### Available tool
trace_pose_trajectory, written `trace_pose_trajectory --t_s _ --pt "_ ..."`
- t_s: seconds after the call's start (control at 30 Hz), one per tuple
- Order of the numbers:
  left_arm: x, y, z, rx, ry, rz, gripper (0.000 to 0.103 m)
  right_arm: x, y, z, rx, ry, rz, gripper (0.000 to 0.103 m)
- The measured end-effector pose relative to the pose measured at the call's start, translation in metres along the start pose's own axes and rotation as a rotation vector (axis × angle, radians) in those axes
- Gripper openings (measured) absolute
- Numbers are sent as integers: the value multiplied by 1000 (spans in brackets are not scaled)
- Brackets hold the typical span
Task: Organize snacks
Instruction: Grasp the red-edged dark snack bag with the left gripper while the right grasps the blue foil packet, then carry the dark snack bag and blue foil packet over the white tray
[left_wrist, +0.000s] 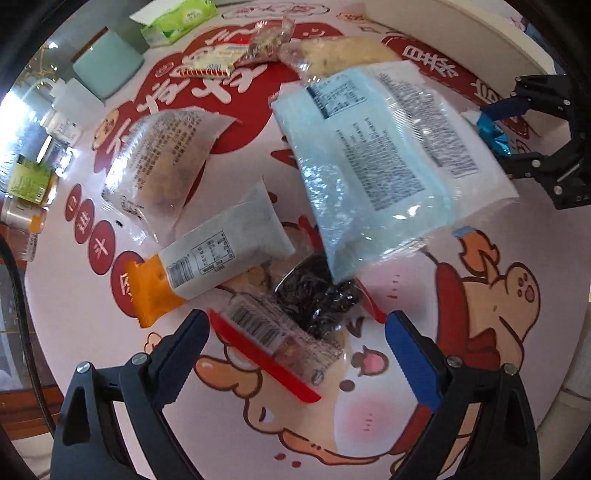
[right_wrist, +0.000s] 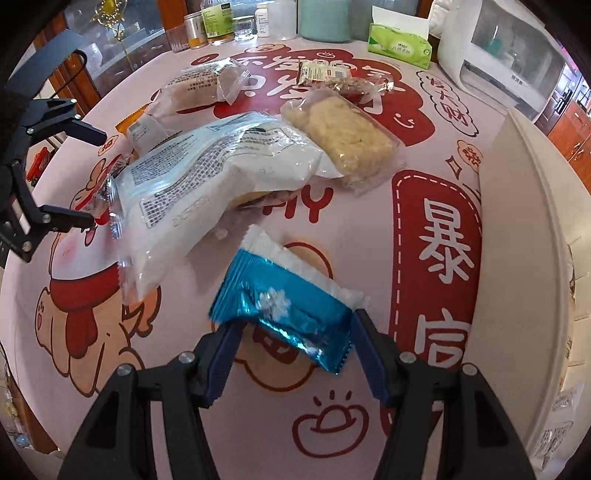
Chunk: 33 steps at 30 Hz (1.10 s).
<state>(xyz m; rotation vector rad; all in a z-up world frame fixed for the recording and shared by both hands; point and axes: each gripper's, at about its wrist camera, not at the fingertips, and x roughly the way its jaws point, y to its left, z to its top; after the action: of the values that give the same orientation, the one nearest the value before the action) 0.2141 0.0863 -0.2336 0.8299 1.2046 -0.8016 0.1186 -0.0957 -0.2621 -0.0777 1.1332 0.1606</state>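
A blue foil snack packet sits between the pads of my right gripper, which press on its two sides just over the tablecloth. The left wrist view shows the same packet creased in the right gripper. My left gripper points almost straight down, open wide over a red-edged barcode packet and a clear pack of dark seeds, touching neither. From the right wrist view, the left gripper stands at the left edge. A white box stands to the right.
A big pale blue bag fills the middle, beside a bun packet, an orange-ended bar and a yellow cake packet. Bottles, a tissue box and a white appliance line the far edge.
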Motion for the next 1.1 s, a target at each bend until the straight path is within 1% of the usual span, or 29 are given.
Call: trace_pose_trajectory --t_s 0.1,0.17,0.23,0.27,0.3,0.37,0.4,0.43,0.47,0.53,0.57,0.7,0.8,0.87,1.0,1.1 --pt "7 5 6 -2 6 -9 95 1 0 3 -7 -1 8 61" --pt "12 8 10 2 13 -17 90 2 1 4 -9 -2 18 61" --pt "17 11 15 4 27 -32 87 3 4 5 -19 -1 9 61" --pt "18 12 17 4 27 -41 86 3 5 5 -27 -4 9 60" --pt "18 12 18 8 24 -48 85 2 7 5 -33 -7 5 56" --pt "17 13 21 10 18 -66 73 2 10 5 -51 -13 -8 51" --pt "16 13 21 8 17 -83 70 2 11 5 -56 -17 -2 44" --pt "16 12 20 5 17 -91 63 1 12 5 -58 -20 0 37" --pt "14 12 19 1 14 -96 56 1 12 5 -60 -22 0 37" --pt "10 8 16 -12 8 -89 49 1 14 4 -62 -32 -3 32" --pt "8 6 13 -19 6 -81 46 1 15 3 -64 -36 -6 32" --pt "3 2 2 -92 -13 -65 43 -2 17 -1 -62 -51 4 25" --pt "-1 -1 -11 -167 -21 -59 42 -5 19 -5 -55 -54 17 24" --pt "-4 -3 -18 -200 -25 -58 42 -7 22 -9 -46 -54 31 24" --pt "-15 -11 -39 -288 -37 -78 42 -14 25 -19 -22 -54 67 24" --pt "-35 -19 -58 -357 -83 -111 42 -25 26 -29 6 -63 96 24"
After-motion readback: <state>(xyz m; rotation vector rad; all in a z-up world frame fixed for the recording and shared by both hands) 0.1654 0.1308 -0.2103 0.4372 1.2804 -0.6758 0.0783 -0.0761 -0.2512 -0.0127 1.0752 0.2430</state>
